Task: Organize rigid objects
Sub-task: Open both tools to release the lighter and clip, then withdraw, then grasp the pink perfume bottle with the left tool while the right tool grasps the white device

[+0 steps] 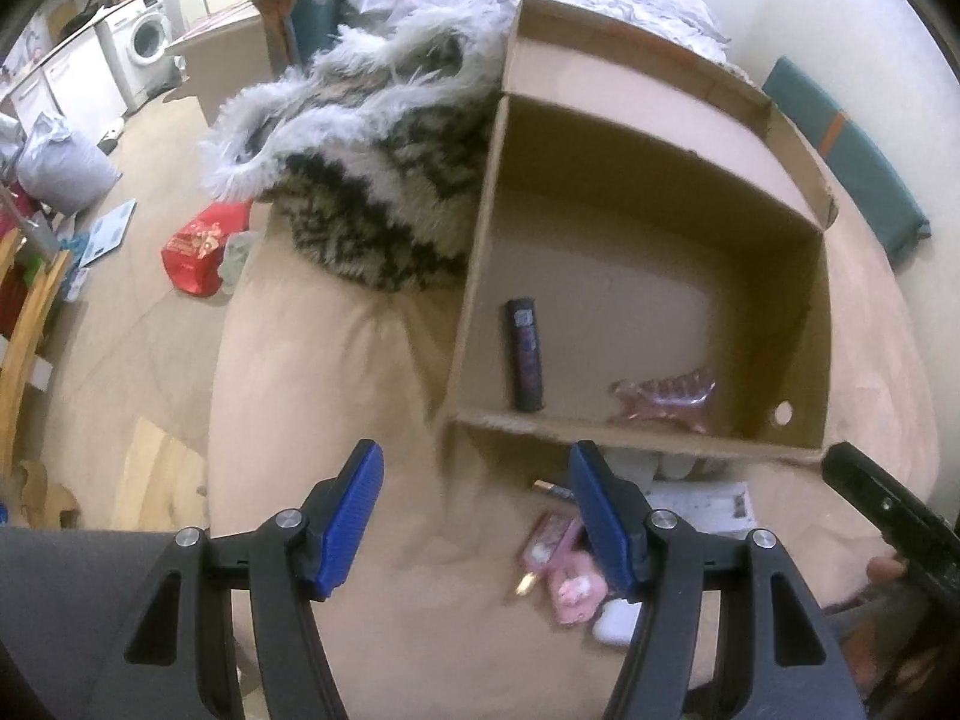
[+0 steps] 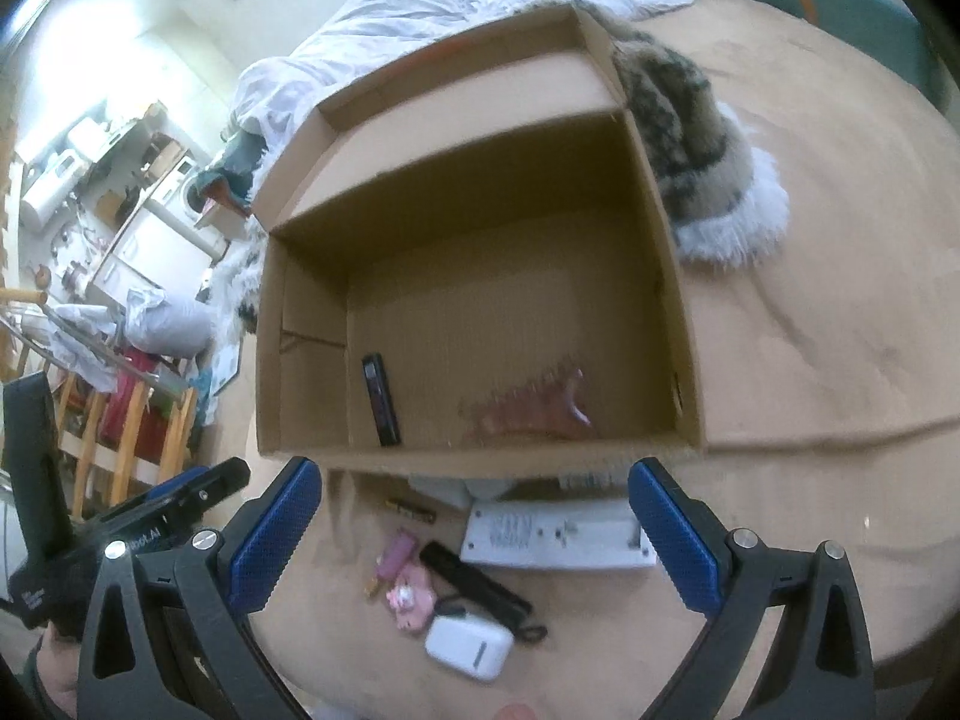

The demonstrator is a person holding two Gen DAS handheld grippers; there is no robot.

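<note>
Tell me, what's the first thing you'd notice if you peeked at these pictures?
The big open cardboard box in the middle, sitting on a tan cushion, with a dark stick-shaped thing and a pink see-through thing inside. Next, the fluffy patterned blanket pressed against the box's side. In front of the box lie little pink things and a white case.

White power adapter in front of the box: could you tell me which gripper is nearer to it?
Right. The white power adapter lies just below the right gripper, between its open jaws. The left gripper is off to the adapter's left.
</note>
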